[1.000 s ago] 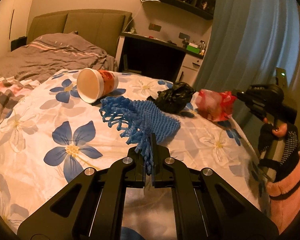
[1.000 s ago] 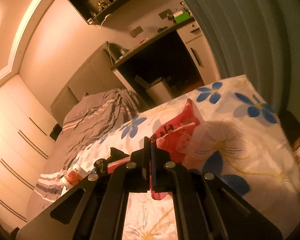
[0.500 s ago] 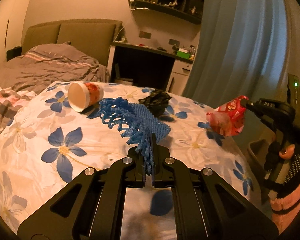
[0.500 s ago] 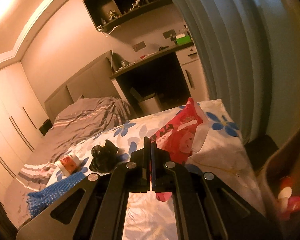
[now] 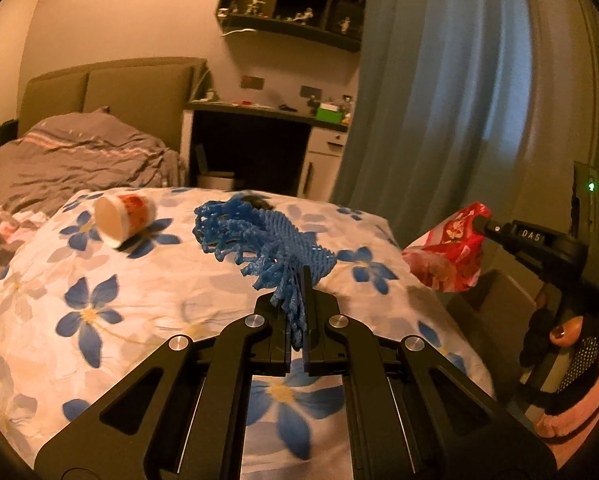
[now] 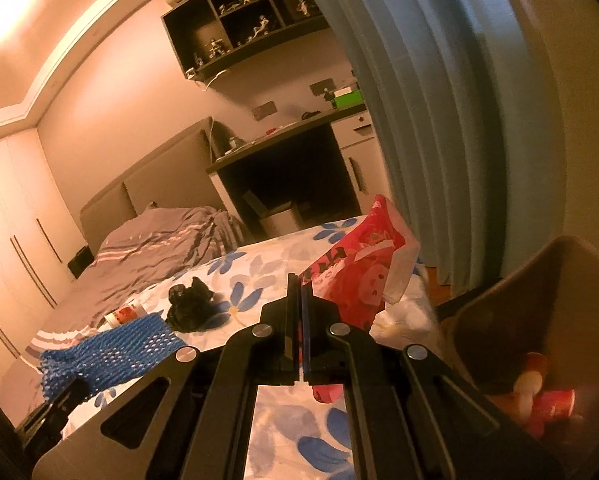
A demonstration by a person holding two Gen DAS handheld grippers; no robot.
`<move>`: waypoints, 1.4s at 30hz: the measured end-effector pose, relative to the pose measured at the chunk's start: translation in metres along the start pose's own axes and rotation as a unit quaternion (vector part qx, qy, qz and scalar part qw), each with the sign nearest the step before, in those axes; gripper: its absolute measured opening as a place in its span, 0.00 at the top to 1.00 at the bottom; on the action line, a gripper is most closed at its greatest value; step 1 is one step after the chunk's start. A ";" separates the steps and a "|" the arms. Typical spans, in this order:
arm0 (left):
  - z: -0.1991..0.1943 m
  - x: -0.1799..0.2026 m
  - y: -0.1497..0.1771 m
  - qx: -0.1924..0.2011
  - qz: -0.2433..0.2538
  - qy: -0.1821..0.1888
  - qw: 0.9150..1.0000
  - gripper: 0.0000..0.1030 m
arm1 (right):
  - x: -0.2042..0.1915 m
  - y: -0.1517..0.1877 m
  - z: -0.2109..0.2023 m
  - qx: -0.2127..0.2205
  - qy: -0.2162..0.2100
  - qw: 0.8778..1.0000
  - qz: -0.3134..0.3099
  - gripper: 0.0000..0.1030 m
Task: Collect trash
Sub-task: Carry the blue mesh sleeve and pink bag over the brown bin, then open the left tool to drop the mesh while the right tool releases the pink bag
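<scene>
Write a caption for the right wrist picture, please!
Right gripper pinches a red wrapper beside the brown bin, above the flowered bed.

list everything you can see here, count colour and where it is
foam net: 1, blue, clamped in the left gripper, hanging above the bed
snack wrapper: 1, red, clamped in the right gripper, near the bin
paper cup: 1, white and red, on its side on the bedspread
plastic bag: 1, black, crumpled on the bedspread
bedspread: 1, white with blue flowers, over the bed
bin: 1, brown, beside the bed, red trash inside
curtain: 1, blue, behind the bed corner
desk: 1, dark top, by the headboard
wall shelf: 1, dark, figurines in it
left gripper: 1, black, shut
right gripper: 1, black, shut
hand: 1, gloved, on the right gripper's handle
</scene>
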State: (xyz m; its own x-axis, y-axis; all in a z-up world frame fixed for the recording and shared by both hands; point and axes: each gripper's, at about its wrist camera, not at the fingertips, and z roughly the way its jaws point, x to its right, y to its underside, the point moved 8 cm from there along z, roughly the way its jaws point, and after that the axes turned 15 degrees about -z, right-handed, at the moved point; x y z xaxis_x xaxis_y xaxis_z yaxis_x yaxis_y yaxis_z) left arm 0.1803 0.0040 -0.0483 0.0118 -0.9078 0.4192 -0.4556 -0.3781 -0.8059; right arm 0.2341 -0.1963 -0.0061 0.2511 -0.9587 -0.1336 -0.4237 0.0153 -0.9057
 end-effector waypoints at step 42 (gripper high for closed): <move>0.096 0.268 0.127 -0.165 0.122 0.256 0.945 0.97 | 0.174 0.077 -0.089 -0.019 0.172 0.984 0.040 0.97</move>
State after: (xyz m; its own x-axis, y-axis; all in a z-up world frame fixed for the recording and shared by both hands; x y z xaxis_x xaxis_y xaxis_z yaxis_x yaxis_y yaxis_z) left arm 0.2110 -0.3045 -0.0786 -0.5231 -0.7223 0.4524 -0.6426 -0.0143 -0.7660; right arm 0.1678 -0.3875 -0.0629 -0.0915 -0.9943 -0.0544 -0.4645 0.0910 -0.8809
